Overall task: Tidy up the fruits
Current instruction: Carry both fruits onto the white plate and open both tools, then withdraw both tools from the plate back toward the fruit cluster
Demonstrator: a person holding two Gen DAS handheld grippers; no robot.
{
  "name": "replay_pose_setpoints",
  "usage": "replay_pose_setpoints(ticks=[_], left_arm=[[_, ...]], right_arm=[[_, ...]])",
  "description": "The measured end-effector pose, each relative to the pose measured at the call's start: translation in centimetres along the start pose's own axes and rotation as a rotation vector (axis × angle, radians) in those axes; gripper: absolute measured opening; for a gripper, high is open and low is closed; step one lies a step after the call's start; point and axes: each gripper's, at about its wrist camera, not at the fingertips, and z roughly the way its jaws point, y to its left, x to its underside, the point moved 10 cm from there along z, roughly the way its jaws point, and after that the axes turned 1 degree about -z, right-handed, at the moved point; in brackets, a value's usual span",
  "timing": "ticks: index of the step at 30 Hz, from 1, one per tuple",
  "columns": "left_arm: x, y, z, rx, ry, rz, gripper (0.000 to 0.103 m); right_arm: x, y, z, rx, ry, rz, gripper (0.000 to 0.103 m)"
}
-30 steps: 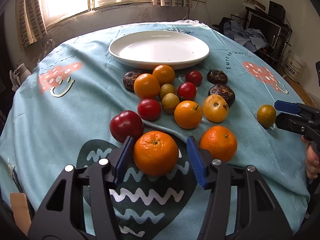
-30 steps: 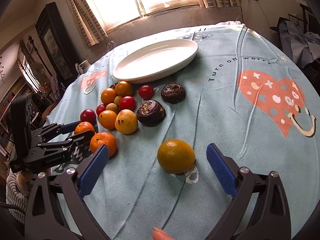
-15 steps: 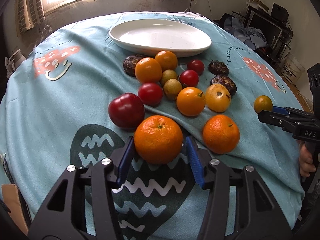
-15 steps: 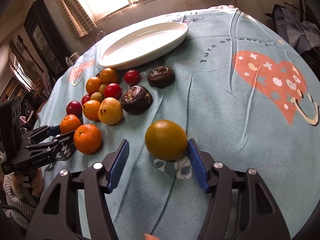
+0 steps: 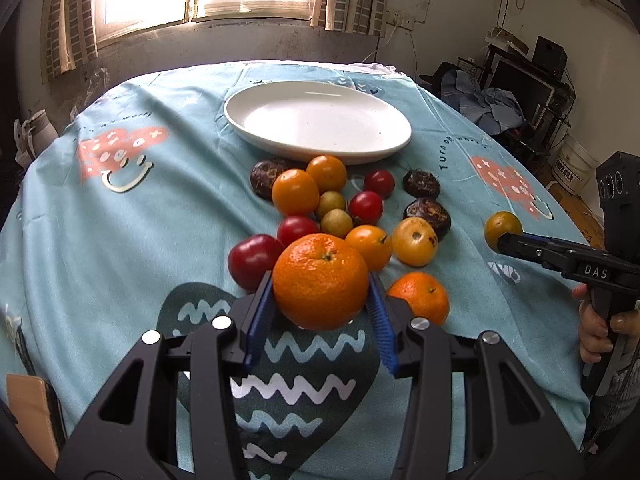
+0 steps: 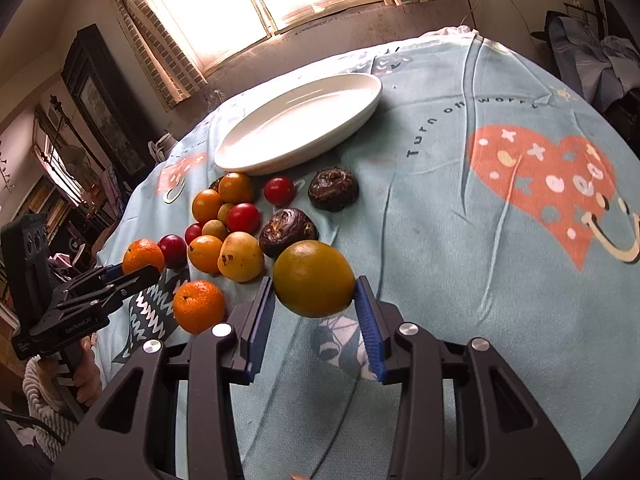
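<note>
My left gripper (image 5: 320, 300) is shut on a bright mandarin orange (image 5: 320, 280) and holds it lifted above the tablecloth. My right gripper (image 6: 314, 300) is shut on a greenish-yellow orange (image 6: 314, 278), also lifted. In the left wrist view the right gripper (image 5: 508, 242) holds that fruit (image 5: 502, 224) at the right. In the right wrist view the left gripper (image 6: 128, 272) holds the mandarin (image 6: 142, 254) at the left. A white oval plate (image 5: 256, 120) stands empty behind a cluster of fruit (image 5: 340, 208). A second mandarin (image 5: 418, 296) lies on the cloth.
The round table has a light blue cloth (image 5: 140, 220) with heart prints. The cluster holds small oranges, red tomatoes (image 5: 366, 206), a red plum (image 5: 252, 258), yellow fruit (image 5: 414, 240) and dark wrinkled fruits (image 5: 428, 212). Window and wall lie behind; furniture stands at the right.
Both grippers closed on their fruit and lifted it off the cloth: the left on the mandarin, the right on the greenish orange.
</note>
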Motion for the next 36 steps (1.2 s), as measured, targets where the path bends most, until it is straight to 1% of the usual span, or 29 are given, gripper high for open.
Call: replay_pose_setpoints(ticks=[2,4,6,8,11,14,16,17,18,19,20,21,23,25,28,29,30,31,32,33,34,35,36], left_arm=[[-2.5,-0.3,-0.2,-0.014,-0.016,0.016,0.046],[-5.4,-0.5,0.0,-0.024,-0.042,0.017,0.046],[-8.0,-0.7,1.2,-0.022,-0.046,0.010,0.046],[-9.9,-0.7,3.1,-0.023,-0.037,-0.005,0.046],[-11.4,-0.3,6.5,-0.042,-0.006,-0.025,0.046],[-11.8,0.5,9.1,-0.042,0.026,-0.050,0.047],[-11.5,1.1,10.3,-0.037,0.037,-0.064,0.047],[-11.5,1.2,10.6,-0.027,0.039,-0.065,0.052],[-11.6,1.2,10.7,-0.021,0.030,-0.066,0.065],[-11.8,1.2,10.6,-0.025,0.017,-0.063,0.069],[-12.0,1.2,10.5,-0.029,0.006,-0.055,0.070],[-12.1,1.2,10.3,-0.024,0.000,-0.048,0.070],[-12.0,1.3,9.6,-0.017,-0.011,-0.047,0.073],[-11.9,2.0,8.8,-0.039,-0.028,-0.051,0.078],[-11.8,3.9,7.1,-0.092,-0.074,-0.088,0.084],[-11.8,4.6,6.4,-0.100,-0.090,-0.109,0.086],[-11.7,5.2,5.7,-0.107,-0.105,-0.131,0.088],[-11.5,5.7,4.9,-0.112,-0.118,-0.153,0.089],[-11.0,6.1,4.2,-0.116,-0.129,-0.171,0.090],[-10.4,6.4,3.5,-0.120,-0.140,-0.185,0.092],[-9.6,6.6,2.8,-0.128,-0.147,-0.194,0.093],[-8.6,6.7,2.2,-0.141,-0.147,-0.194,0.094],[-7.5,6.7,1.7,-0.155,-0.139,-0.185,0.094]], right_arm=[[-1.7,0.8,0.0,0.011,-0.001,-0.028,0.041],[-4.5,1.9,0.0,0.023,-0.033,-0.068,0.041],[-7.4,2.8,0.7,0.045,-0.063,-0.094,0.041],[-9.7,3.2,2.4,0.054,-0.068,-0.097,0.041],[-11.7,3.1,6.3,0.068,-0.036,-0.088,0.041],[-12.2,2.5,9.7,0.081,-0.004,-0.087,0.041],[-12.2,2.0,11.1,0.084,0.018,-0.087,0.042],[-12.2,2.0,11.4,0.089,0.030,-0.094,0.044],[-12.3,2.0,11.5,0.086,0.025,-0.112,0.047],[-12.6,2.0,11.2,0.098,0.004,-0.129,0.052],[-12.9,1.8,10.9,0.117,-0.025,-0.143,0.059],[-13.1,1.8,10.5,0.131,-0.047,-0.152,0.063],[-13.2,1.8,10.0,0.119,-0.061,-0.149,0.063],[-13.3,2.0,8.7,0.092,-0.087,-0.132,0.063],[-14.1,3.0,4.5,0.066,-0.196,-0.134,0.063],[-14.4,3.4,2.7,0.065,-0.239,-0.150,0.066],[-14.6,3.9,0.9,0.073,-0.288,-0.172,0.070],[-14.5,4.2,-0.8,0.098,-0.336,-0.201,0.092],[-14.1,4.3,-1.9,0.138,-0.365,-0.231,0.102],[-13.2,4.3,-2.2,0.173,-0.363,-0.268,0.102],[-12.3,4.2,-1.7,0.194,-0.326,-0.288,0.102],[-11.3,3.9,-1.4,0.208,-0.309,-0.281,0.102],[-10.4,3.8,-1.4,0.201,-0.312,-0.272,0.102]])
